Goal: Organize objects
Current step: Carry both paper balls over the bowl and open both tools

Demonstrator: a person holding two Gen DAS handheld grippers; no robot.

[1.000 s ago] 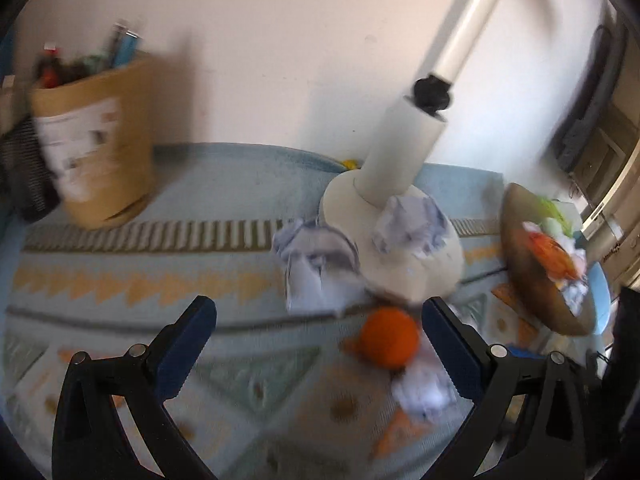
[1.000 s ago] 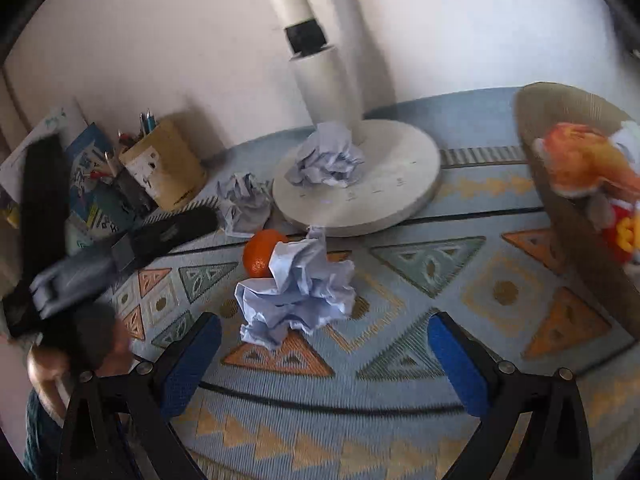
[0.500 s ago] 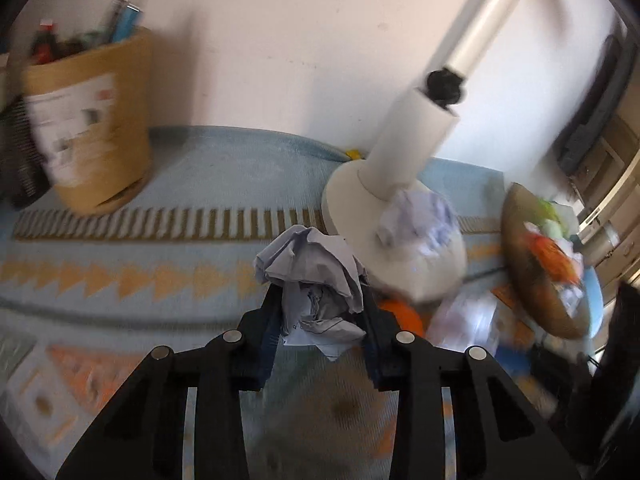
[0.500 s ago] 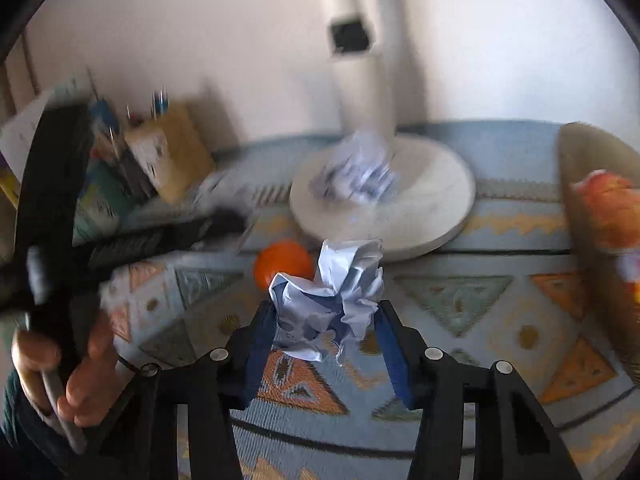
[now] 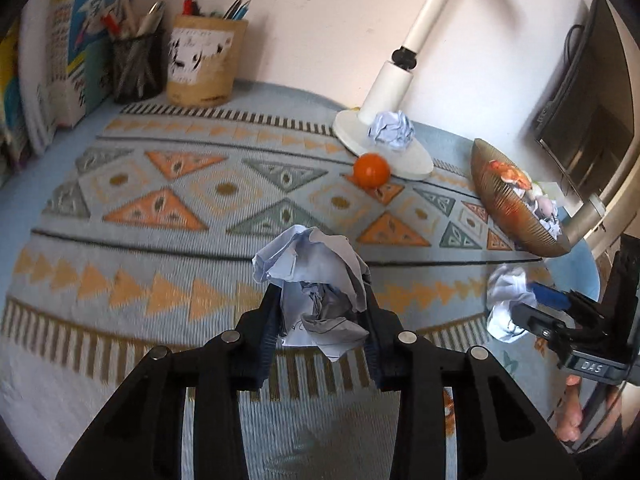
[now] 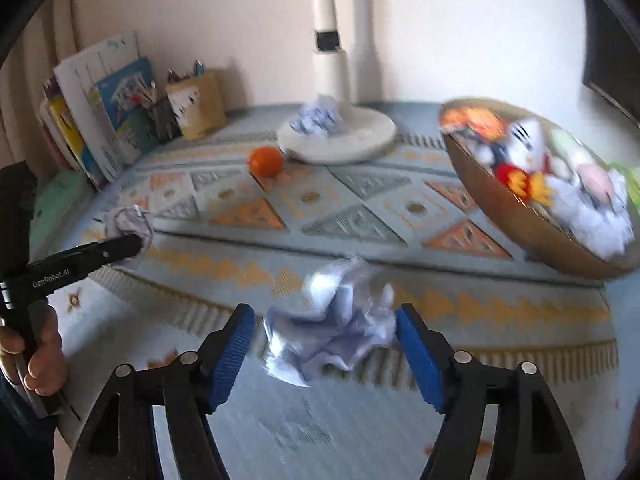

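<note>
My left gripper (image 5: 320,320) is shut on a crumpled paper ball (image 5: 312,284) and holds it above the patterned mat near its front edge. My right gripper (image 6: 324,340) has its jaws parted around a second crumpled paper ball (image 6: 332,332); the ball is blurred and sits between the blue pads (image 6: 232,344), barely touching. From the left wrist view the right gripper (image 5: 532,304) shows at the right with that paper. A third paper ball (image 5: 392,128) lies on the lamp base (image 5: 416,160). An orange (image 5: 371,170) sits beside the base.
A brown bowl (image 5: 504,208) with toys and paper stands at the right, also in the right wrist view (image 6: 500,208). Two pen holders (image 5: 200,64) and books (image 5: 52,64) stand at the back left. The lamp post (image 6: 332,40) rises at the back.
Both grippers pulled back from the lamp toward the mat's front edge, each carrying its paper ball. The right jaws have opened from a tight grip and its ball now sits loose between them.
</note>
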